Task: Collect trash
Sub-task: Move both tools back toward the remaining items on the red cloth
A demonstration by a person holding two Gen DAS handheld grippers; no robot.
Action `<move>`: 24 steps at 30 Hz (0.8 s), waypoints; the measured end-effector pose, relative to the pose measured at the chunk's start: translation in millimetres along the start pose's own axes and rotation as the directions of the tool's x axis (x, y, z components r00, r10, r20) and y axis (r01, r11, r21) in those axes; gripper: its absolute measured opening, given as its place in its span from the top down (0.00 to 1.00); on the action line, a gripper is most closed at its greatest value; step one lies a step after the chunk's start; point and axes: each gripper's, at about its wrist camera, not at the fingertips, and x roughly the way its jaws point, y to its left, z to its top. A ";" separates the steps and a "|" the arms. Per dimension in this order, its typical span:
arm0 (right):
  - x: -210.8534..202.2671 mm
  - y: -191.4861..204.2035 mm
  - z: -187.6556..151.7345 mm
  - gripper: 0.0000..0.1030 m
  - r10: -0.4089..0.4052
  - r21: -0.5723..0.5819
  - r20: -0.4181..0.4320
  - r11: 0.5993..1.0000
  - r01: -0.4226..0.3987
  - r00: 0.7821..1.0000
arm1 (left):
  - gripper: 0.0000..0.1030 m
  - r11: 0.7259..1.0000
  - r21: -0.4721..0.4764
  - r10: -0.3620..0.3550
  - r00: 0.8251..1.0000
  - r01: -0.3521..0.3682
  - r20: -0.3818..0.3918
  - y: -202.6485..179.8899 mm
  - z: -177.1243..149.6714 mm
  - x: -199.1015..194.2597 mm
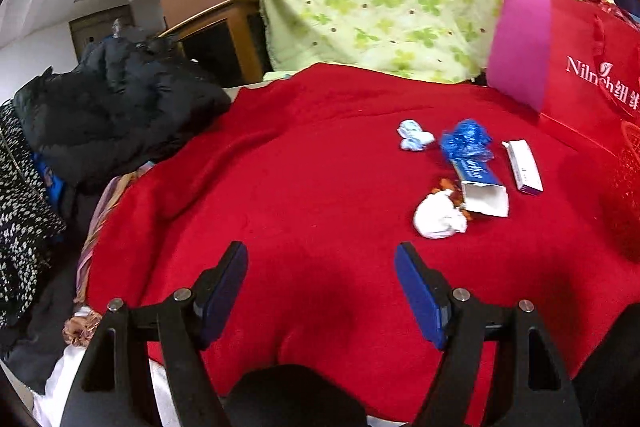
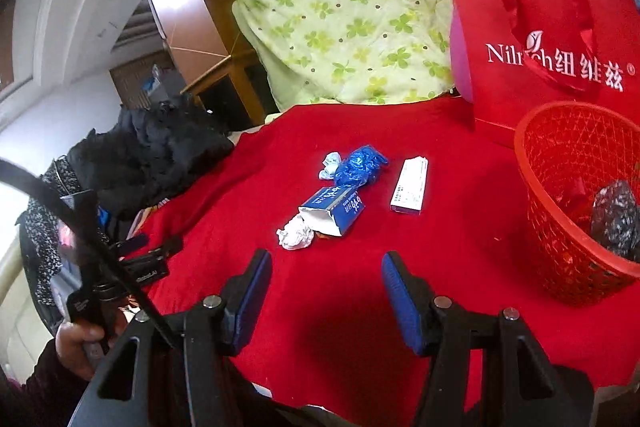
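Observation:
Trash lies on a red cloth (image 1: 300, 167): a crumpled white tissue (image 1: 438, 217), an open blue-and-white carton (image 1: 480, 187), a crumpled blue plastic bag (image 1: 466, 139), a pale blue wad (image 1: 414, 135) and a small white box (image 1: 524, 166). The right wrist view shows the same tissue (image 2: 296, 233), carton (image 2: 334, 211), blue bag (image 2: 360, 166), pale wad (image 2: 330, 165) and white box (image 2: 410, 185). A red mesh basket (image 2: 560, 227) at right holds a black crumpled bag (image 2: 616, 223). My left gripper (image 1: 320, 263) and right gripper (image 2: 326, 271) are open and empty, short of the trash.
A red paper gift bag (image 2: 548, 39) stands behind the basket. A green clover-print cloth (image 2: 352, 7) covers a mound at the back. Dark coats (image 1: 120, 99) are piled at left. The left hand and its gripper (image 2: 140, 267) show at the right view's left edge.

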 end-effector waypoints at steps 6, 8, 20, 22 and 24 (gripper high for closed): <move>11.3 17.8 2.6 0.40 -0.020 -0.002 -0.030 1.000 0.020 0.999 | 0.26 1.000 -0.002 0.007 0.999 -0.007 0.031 16.8 -1.7 -9.5; 15.9 23.5 1.3 0.40 -0.019 -0.003 -0.043 1.000 0.019 0.999 | 0.26 1.000 0.000 0.011 0.999 -0.011 0.041 19.7 -1.8 -11.9; 24.6 38.8 -2.9 0.40 -0.026 -0.013 -0.067 1.000 0.025 0.997 | 0.26 1.000 0.003 0.029 0.998 -0.029 0.058 29.8 -6.1 -17.2; 24.1 39.1 -2.8 0.40 -0.028 -0.008 -0.065 1.000 0.027 0.998 | 0.26 1.000 0.003 0.030 0.998 -0.030 0.060 29.4 -6.5 -17.4; 23.7 38.9 -3.1 0.40 -0.027 -0.003 -0.064 1.000 0.027 0.998 | 0.26 1.000 0.002 0.029 0.998 -0.030 0.062 29.2 -6.8 -17.6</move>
